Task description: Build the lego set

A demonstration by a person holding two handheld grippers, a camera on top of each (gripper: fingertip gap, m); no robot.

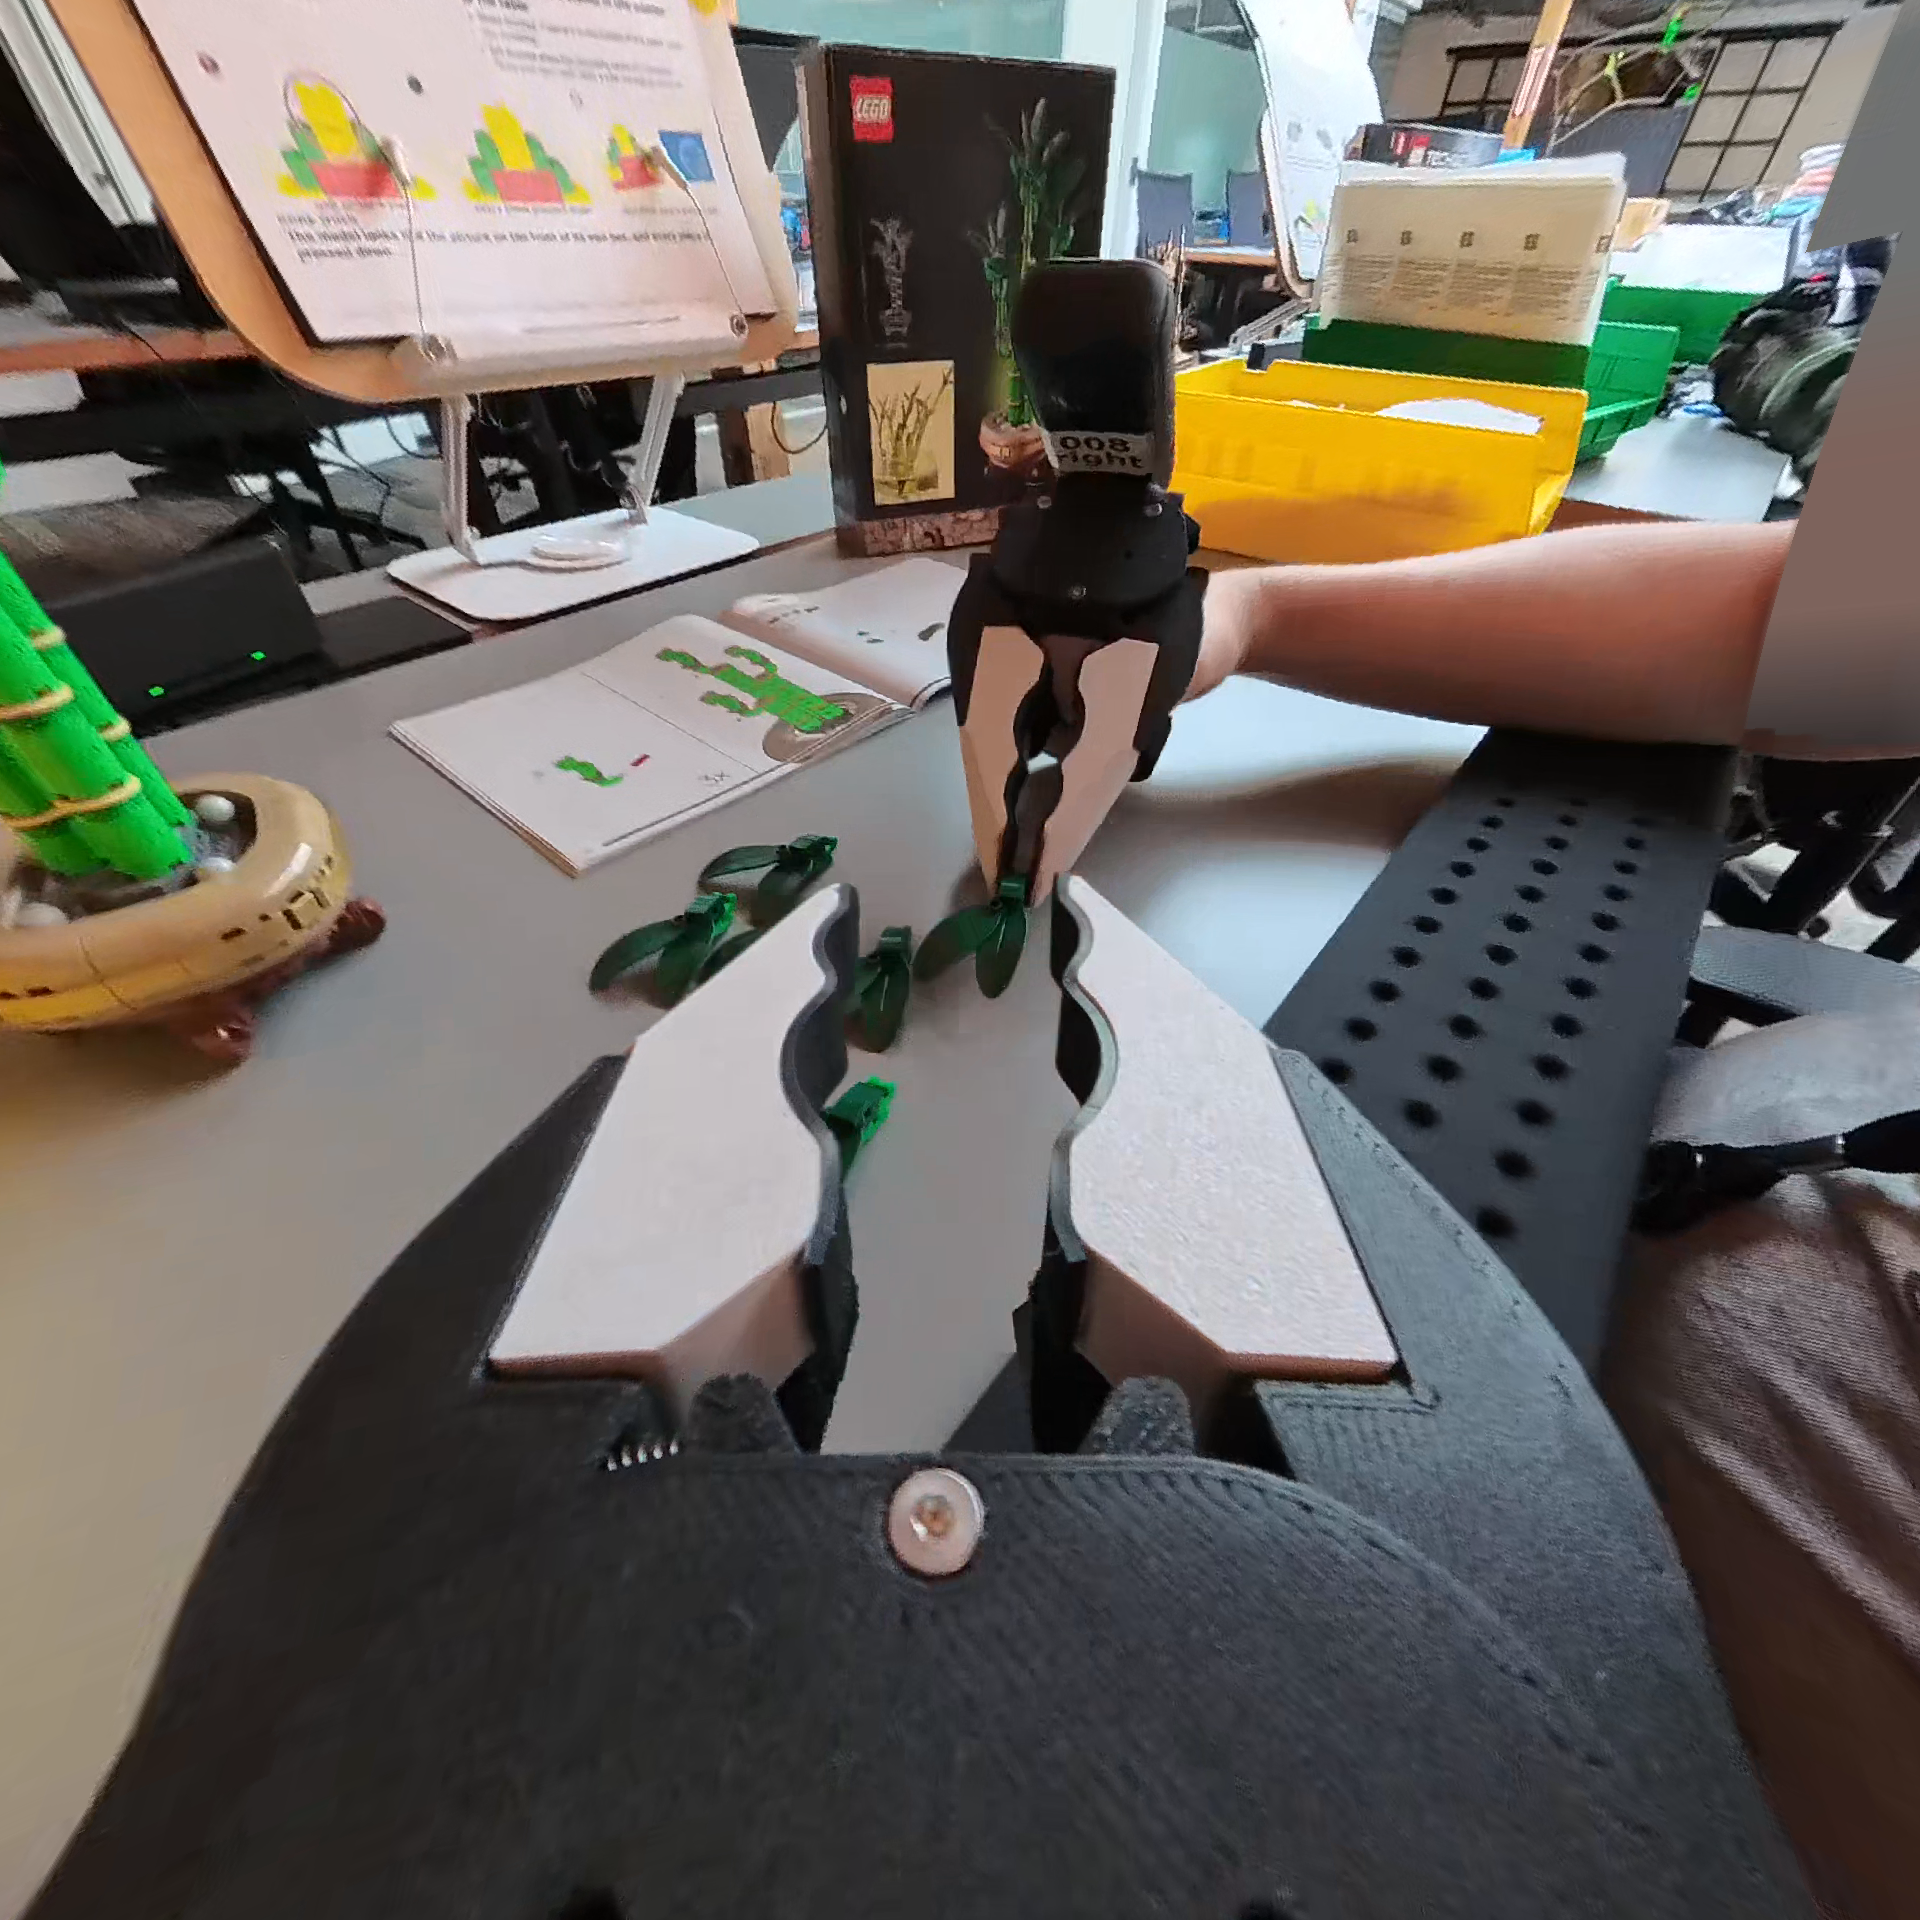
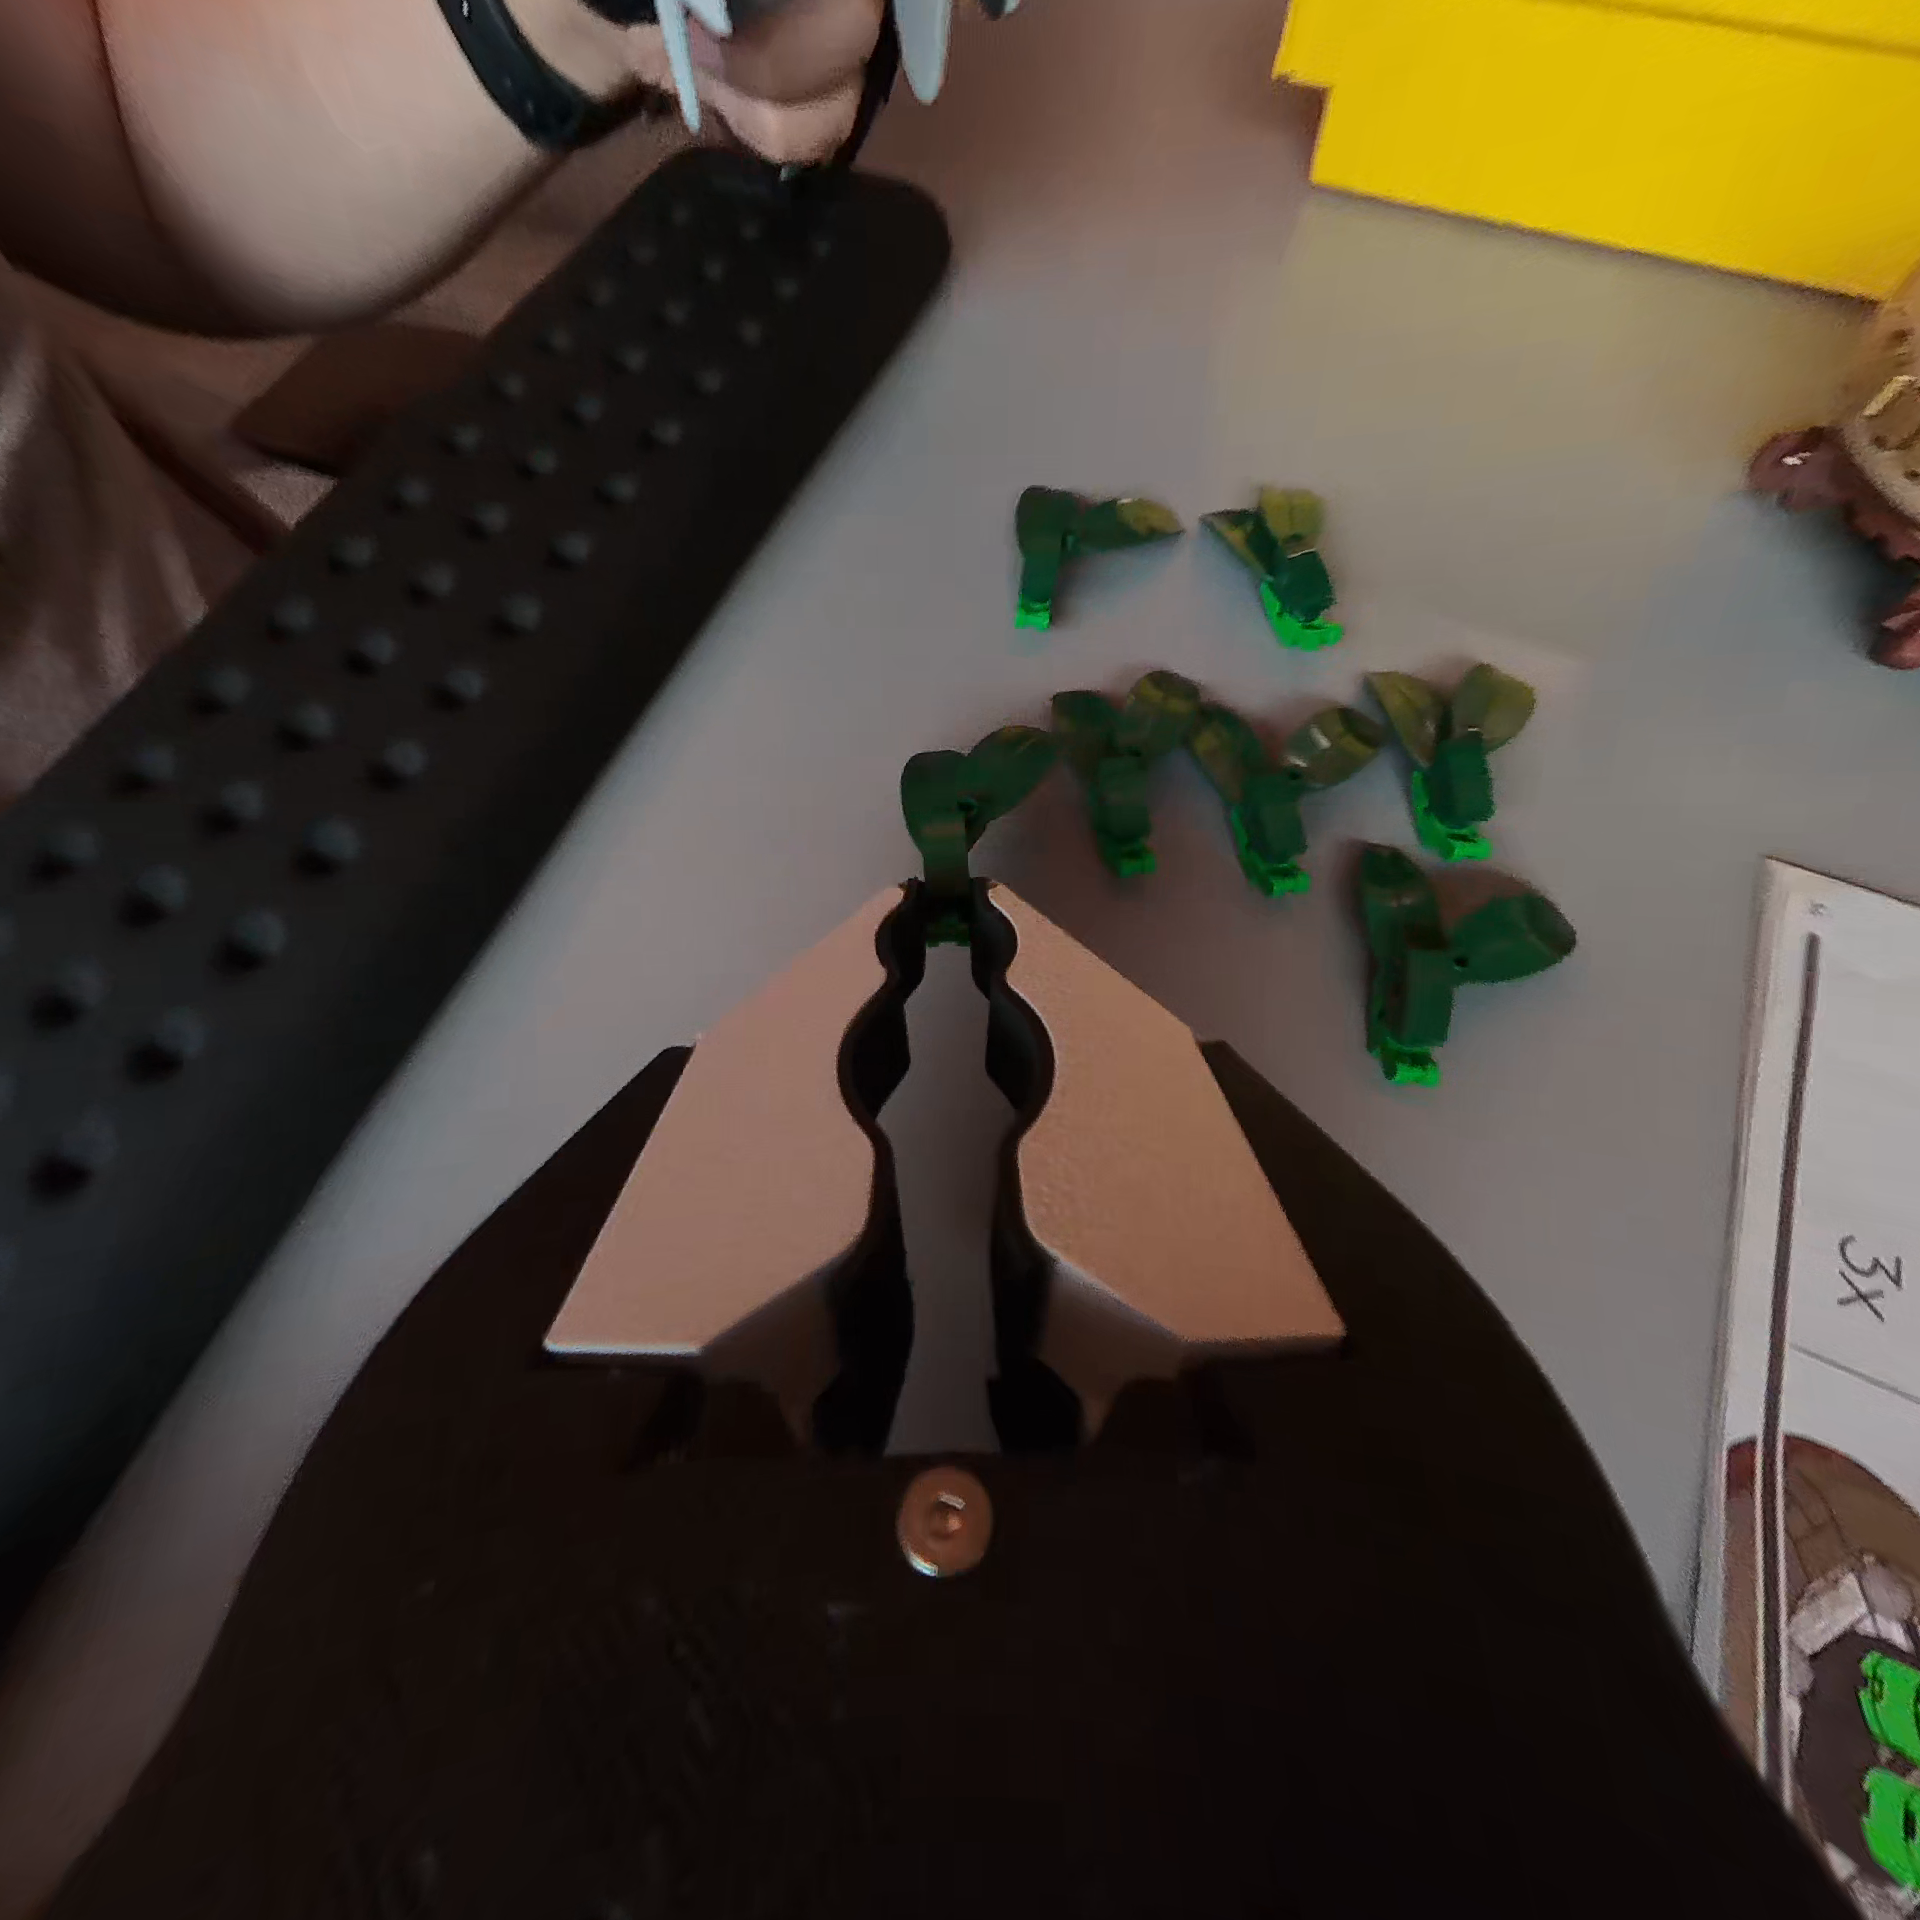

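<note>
Several dark green leaf pieces [image 2: 1262,795] with bright green clips lie loose on the grey table [image 2: 1195,364]. My right gripper [image 2: 945,906] points down and is shut on the clip end of one leaf piece [image 2: 961,805], whose leaves rest on the table. In the left wrist view the right gripper [image 1: 1013,878] stands upright over that leaf piece [image 1: 987,940]. My left gripper [image 1: 954,902] is open and empty, hovering just in front of it, with other leaf pieces [image 1: 675,940] to its left. The bamboo model [image 1: 73,748] stands in its tan pot [image 1: 156,935] at far left.
An open instruction booklet [image 1: 675,727] lies behind the leaves and also shows in the right wrist view [image 2: 1829,1299]. A black perforated board [image 1: 1507,987] lies along the table edge by the person's arm [image 1: 1507,613]. The set's box [image 1: 956,291], a yellow bin [image 1: 1371,457] and a document stand [image 1: 447,177] are at the back. Some 12 cm of space lies between my two pairs of fingers. The bamboo model [image 1: 73,748] sits 20 cm or so from the ends of my left fingers.
</note>
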